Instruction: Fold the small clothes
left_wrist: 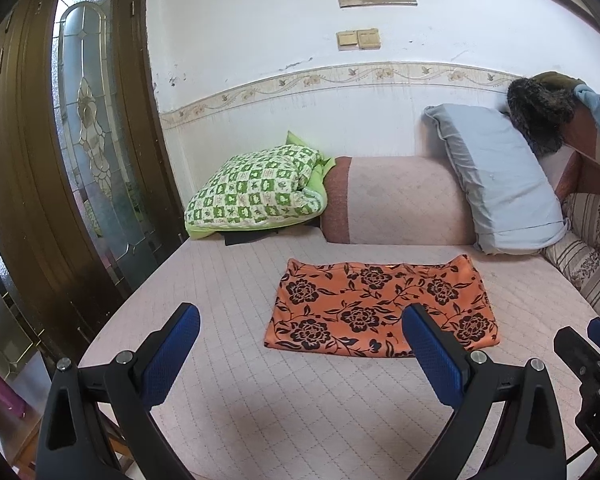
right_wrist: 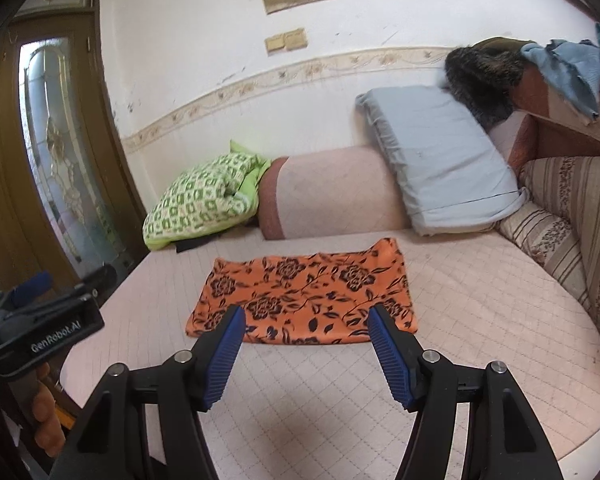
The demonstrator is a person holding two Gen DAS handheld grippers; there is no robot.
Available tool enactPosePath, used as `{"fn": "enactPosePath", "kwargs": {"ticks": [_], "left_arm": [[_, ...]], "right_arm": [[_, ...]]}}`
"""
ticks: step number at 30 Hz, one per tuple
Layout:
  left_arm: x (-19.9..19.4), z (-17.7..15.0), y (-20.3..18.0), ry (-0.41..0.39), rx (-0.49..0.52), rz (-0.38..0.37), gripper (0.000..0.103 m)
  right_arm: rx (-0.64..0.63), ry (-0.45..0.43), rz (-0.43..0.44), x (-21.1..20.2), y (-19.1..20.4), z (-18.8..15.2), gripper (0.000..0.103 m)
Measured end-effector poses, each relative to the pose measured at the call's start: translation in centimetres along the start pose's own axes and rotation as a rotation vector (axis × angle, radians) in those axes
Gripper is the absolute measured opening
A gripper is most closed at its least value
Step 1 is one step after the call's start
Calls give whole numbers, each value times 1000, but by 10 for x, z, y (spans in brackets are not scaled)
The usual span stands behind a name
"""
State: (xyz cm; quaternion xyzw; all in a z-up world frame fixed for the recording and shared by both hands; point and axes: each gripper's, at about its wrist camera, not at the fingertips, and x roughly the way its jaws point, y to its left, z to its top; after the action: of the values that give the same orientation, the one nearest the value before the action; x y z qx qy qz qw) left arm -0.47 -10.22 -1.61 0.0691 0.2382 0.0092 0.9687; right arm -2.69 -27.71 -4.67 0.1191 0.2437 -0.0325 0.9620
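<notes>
An orange cloth with black flowers lies flat as a folded rectangle on the pink quilted bed. My left gripper hangs open above the bed's near side, its blue pads wide apart, left of and short of the cloth. My right gripper is open too, hovering just in front of the cloth's near edge with nothing between its fingers. The right gripper shows at the left wrist view's right edge. The left gripper appears at the right wrist view's left edge, held by a hand.
A green checked quilt, a pink bolster and a grey-blue pillow line the back of the bed. A striped cushion borders the right side. A brown door with glass stands left.
</notes>
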Motion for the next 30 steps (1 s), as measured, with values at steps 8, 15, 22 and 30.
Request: {"fn": "enactPosePath", "kwargs": {"ticks": [8,15,22,30], "left_arm": [[-4,-3,2,-4,9,5,101],[0,-4,10,-1,0,12,101],[7,-10,14,8,5,26,101],[10,-10,24,23,-18,43,101]], "right_arm": [[0,-8,-10,-6,-2,-2,67],[-2,1,-13,-3,3,-5,67],[0,3,-22,2,3,-6,67],[18,18,-32,7,-4,-6,67]]}}
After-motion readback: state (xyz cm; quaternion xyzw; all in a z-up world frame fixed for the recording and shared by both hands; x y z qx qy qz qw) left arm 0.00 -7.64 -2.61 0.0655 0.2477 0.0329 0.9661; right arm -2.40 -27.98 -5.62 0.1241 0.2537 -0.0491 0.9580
